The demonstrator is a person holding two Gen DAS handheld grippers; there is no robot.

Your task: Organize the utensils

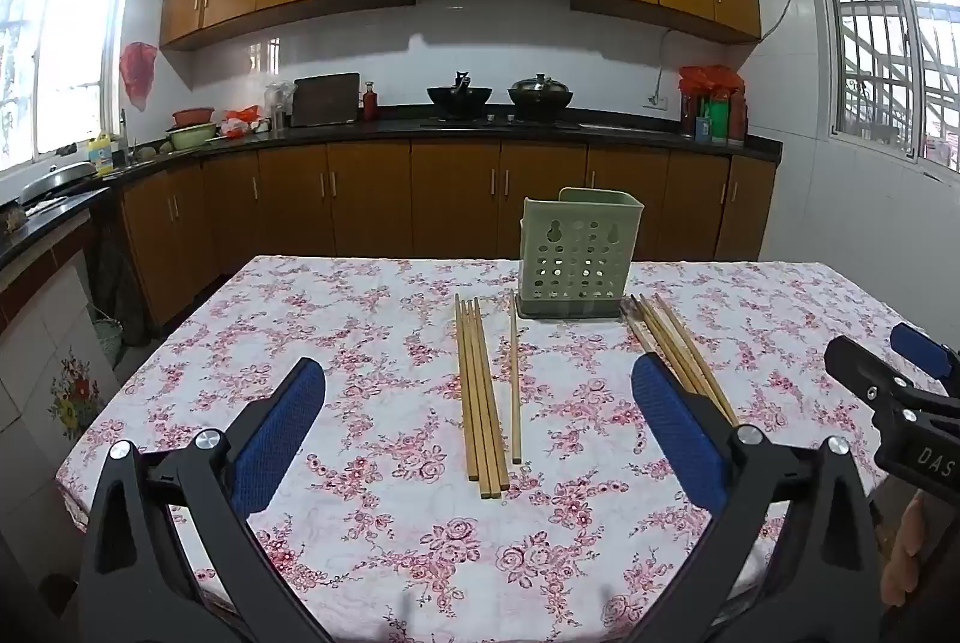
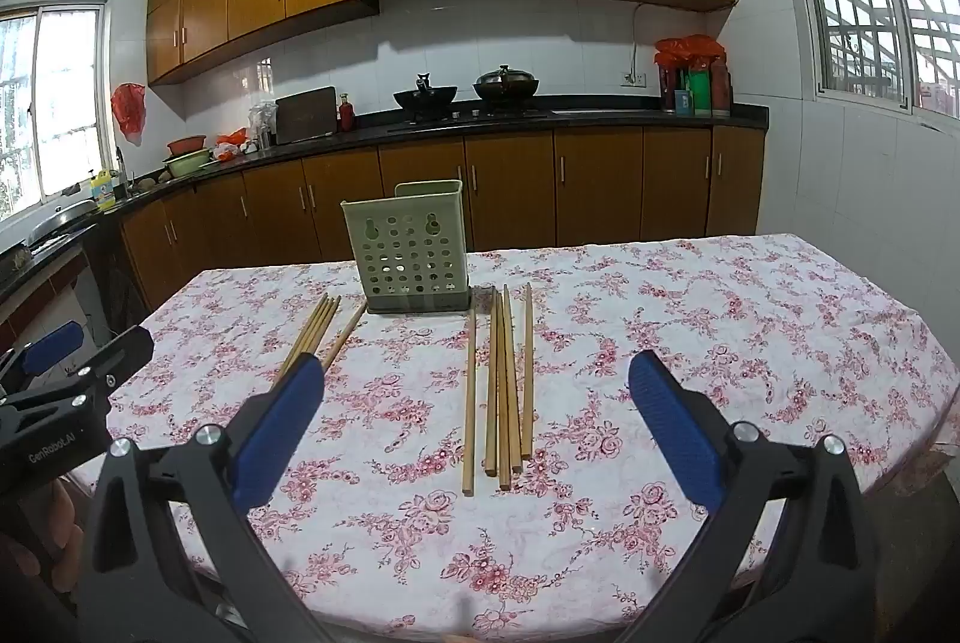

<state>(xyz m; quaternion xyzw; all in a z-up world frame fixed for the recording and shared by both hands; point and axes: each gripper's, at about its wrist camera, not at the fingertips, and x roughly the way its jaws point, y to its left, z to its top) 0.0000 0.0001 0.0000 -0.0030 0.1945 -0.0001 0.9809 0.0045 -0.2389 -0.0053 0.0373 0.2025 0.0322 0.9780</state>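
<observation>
A pale green perforated utensil holder [image 1: 576,259] [image 2: 411,253] stands upright on the floral tablecloth. Two groups of wooden chopsticks lie flat in front of it. The left group [image 1: 480,397] [image 2: 318,334] lies between my left gripper's fingers. The right group [image 1: 681,352] [image 2: 504,385] lies between my right gripper's fingers. My left gripper [image 1: 480,433] is open and empty above the near table edge. My right gripper [image 2: 477,427] is open and empty too; it shows at the right edge of the left wrist view [image 1: 894,379].
The table [image 1: 360,523] is covered by a white and pink floral cloth. Behind it run brown kitchen cabinets and a black counter [image 1: 480,129] with two woks, a cutting board and bottles. Windows stand on both sides.
</observation>
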